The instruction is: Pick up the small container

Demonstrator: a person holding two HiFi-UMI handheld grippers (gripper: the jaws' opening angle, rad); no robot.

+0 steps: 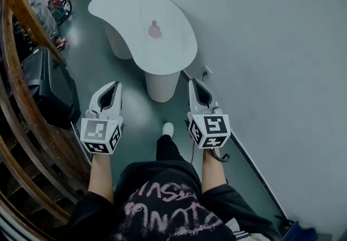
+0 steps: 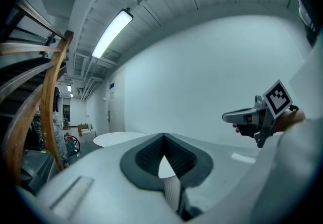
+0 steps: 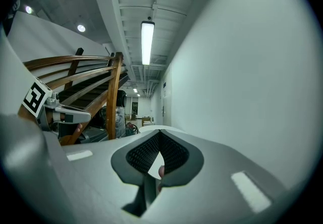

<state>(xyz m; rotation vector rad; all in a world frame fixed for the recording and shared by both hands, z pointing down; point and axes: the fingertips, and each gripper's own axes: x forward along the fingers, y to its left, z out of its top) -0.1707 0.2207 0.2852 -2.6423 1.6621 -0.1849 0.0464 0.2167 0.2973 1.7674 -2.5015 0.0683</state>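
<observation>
The small container (image 1: 154, 29) is a pale pink bottle that stands alone on a white kidney-shaped table (image 1: 168, 50) some way ahead of me. My left gripper (image 1: 116, 86) and right gripper (image 1: 192, 82) are held side by side at waist height, well short of the table, and both point toward it. Their jaws meet at the tips with nothing between them. In the left gripper view the table (image 2: 121, 138) lies beyond the shut left gripper (image 2: 164, 136). In the right gripper view a small pinkish shape (image 3: 161, 170) shows through the gap under the shut right gripper (image 3: 160, 132).
A curved wooden stair railing (image 1: 21, 99) runs along the left, with a black box (image 1: 46, 85) beside it. A white wall (image 1: 271, 71) closes the right side, with a socket and cable (image 1: 206, 71) near the floor. The table stands on ribbed white pedestals (image 1: 161, 85).
</observation>
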